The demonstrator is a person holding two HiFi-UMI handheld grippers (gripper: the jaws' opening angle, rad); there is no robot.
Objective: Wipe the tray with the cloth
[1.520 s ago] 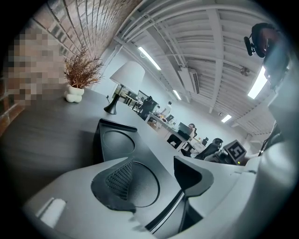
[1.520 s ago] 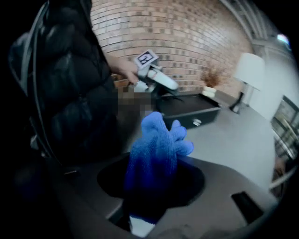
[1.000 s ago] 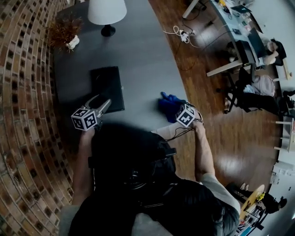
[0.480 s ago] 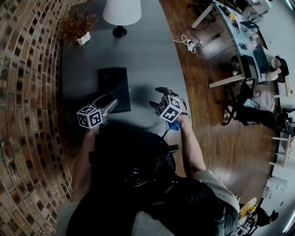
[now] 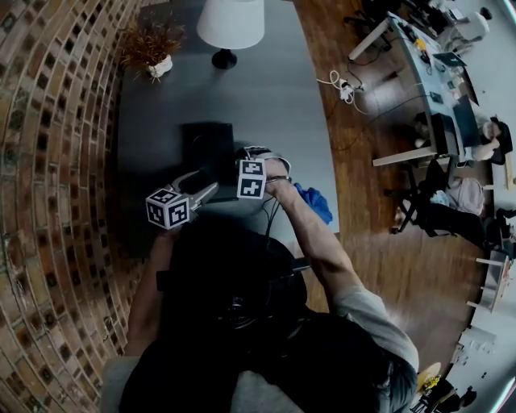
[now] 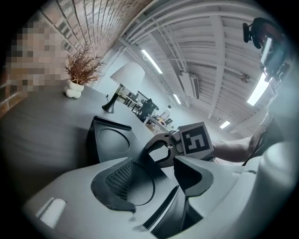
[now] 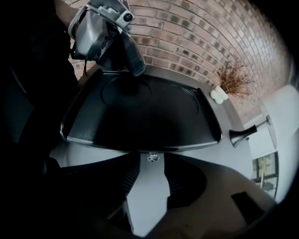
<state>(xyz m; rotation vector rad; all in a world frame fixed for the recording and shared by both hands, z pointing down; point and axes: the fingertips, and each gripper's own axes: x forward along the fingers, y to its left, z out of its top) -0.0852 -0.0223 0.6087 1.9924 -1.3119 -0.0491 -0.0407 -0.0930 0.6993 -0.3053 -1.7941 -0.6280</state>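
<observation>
A black tray [image 5: 206, 145] lies flat on the grey worktop [image 5: 274, 97], close to the brick wall [image 5: 56, 161]. In the head view the blue cloth [image 5: 316, 203] sits bunched on the worktop at 4 o'clock from the tray, by the worktop's edge. It is partly hidden by the person's right forearm [image 5: 305, 234] and neither tongs hold it.

The right tongs [image 7: 149, 162] point steeply down at the tray's 3 o'clock side. Their jaws have just been closing and stand narrow, with only bare worktop in the gap. The tray's rim lies just off their tips, not pinched.

The left tongs [image 6: 159, 170] come in low at the tray's 6 o'clock end, jaws wide and nothing between them. In the right gripper view one fingertip [image 7: 135, 65] overlaps the tray's rim; whether it touches I cannot tell.

A white-shaded lamp [image 5: 231, 22] stands at 12 o'clock from the tray. A dried plant [image 5: 151, 47] in a small white pot stands at 11 o'clock. Both are well apart from the tray.
</observation>
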